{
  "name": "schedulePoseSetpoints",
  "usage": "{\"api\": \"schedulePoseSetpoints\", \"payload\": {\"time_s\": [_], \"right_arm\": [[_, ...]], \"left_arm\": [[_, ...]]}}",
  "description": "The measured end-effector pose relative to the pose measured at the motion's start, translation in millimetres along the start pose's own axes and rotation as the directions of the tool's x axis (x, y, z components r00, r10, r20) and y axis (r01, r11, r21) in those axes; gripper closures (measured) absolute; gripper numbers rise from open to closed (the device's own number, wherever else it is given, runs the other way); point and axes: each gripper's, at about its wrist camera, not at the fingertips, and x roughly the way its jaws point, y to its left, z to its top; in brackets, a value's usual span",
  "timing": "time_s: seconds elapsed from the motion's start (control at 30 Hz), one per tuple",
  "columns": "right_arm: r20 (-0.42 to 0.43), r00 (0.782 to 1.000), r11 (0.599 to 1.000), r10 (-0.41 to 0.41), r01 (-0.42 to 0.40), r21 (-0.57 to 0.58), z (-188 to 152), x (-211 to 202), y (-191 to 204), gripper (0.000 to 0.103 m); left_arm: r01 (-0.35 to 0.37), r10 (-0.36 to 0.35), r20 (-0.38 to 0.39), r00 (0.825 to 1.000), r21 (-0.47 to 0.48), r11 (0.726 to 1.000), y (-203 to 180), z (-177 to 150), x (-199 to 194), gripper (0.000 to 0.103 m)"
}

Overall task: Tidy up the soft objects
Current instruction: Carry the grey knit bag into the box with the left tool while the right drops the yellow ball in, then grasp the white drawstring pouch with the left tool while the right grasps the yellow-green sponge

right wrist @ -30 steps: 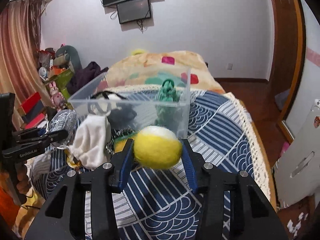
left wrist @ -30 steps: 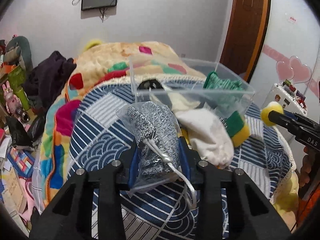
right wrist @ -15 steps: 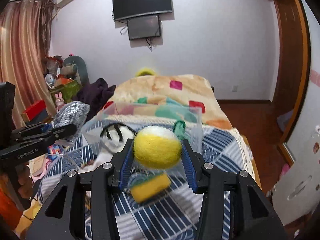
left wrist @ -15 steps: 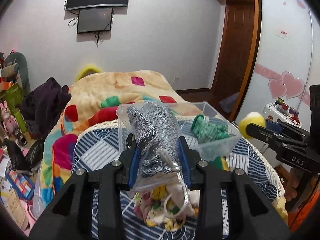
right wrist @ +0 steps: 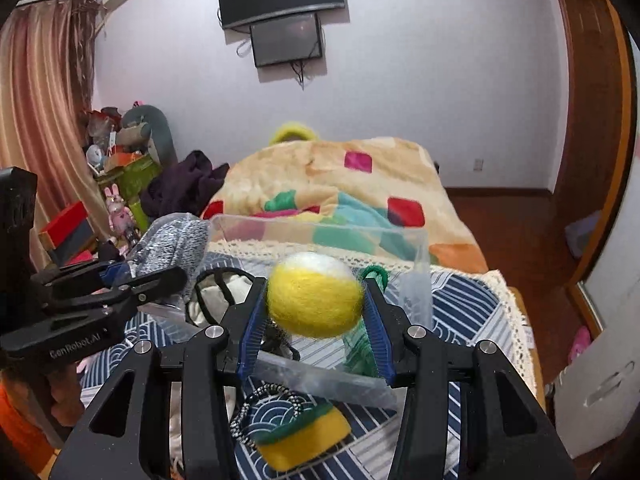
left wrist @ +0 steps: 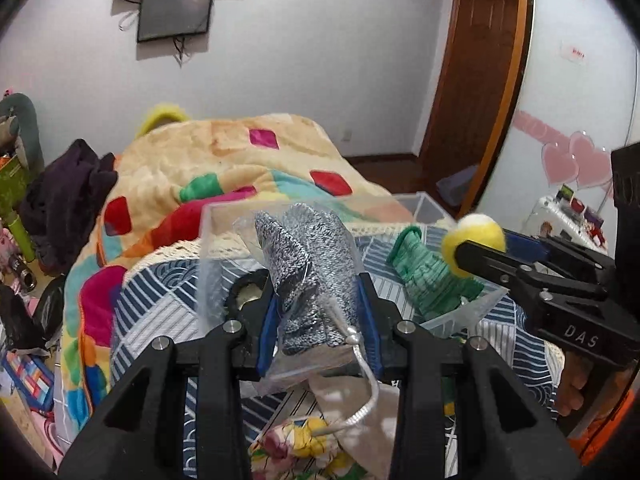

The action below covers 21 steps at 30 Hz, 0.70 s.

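Observation:
My left gripper (left wrist: 318, 304) is shut on a grey knit glove in a clear bag (left wrist: 308, 276) and holds it above the near left part of a clear plastic bin (left wrist: 460, 320). My right gripper (right wrist: 316, 304) is shut on a yellow and white felt ball (right wrist: 314, 300), held over the bin's (right wrist: 320, 224) near edge. The ball also shows in the left wrist view (left wrist: 476, 236). A green knit item (left wrist: 428, 276) and a black-strapped item (right wrist: 216, 280) lie in the bin.
A yellow-green sponge (right wrist: 304, 440), a black-and-white cord (right wrist: 260, 404), a beige pouch (left wrist: 356, 412) and a floral cloth (left wrist: 296, 448) lie on the blue patterned cover before the bin. A colourful blanket (left wrist: 224, 168) lies behind. Clutter stands at the left.
Both grippers have moved forward and lowered with their loads, and now hang over the bin. The bin appears nearer and lower in both views.

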Motion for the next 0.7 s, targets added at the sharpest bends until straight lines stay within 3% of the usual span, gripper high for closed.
{"api": "schedulePoseSetpoints", "payload": {"time_s": [0.17, 0.5, 0.7], "right_arm": [[-0.083, 0.996, 1.000, -0.010, 0.008, -0.029, -1, 23, 4, 0.060], [-0.174, 0.985, 0.998, -0.023, 0.014, -0.054, -7, 42, 3, 0.060], [-0.175, 0.984, 0.996, -0.037, 0.022, -0.084, -8, 38, 6, 0.058]], "left_arm": [[0.003, -0.002, -0.068, 0.998, 0.009, 1.000, -2, -1, 28, 0.067], [0.002, -0.004, -0.124, 0.992, -0.013, 1.000, 2, -2, 49, 0.066], [-0.011, 0.012, -0.117, 0.993, 0.004, 1.000, -3, -5, 42, 0.057]]}}
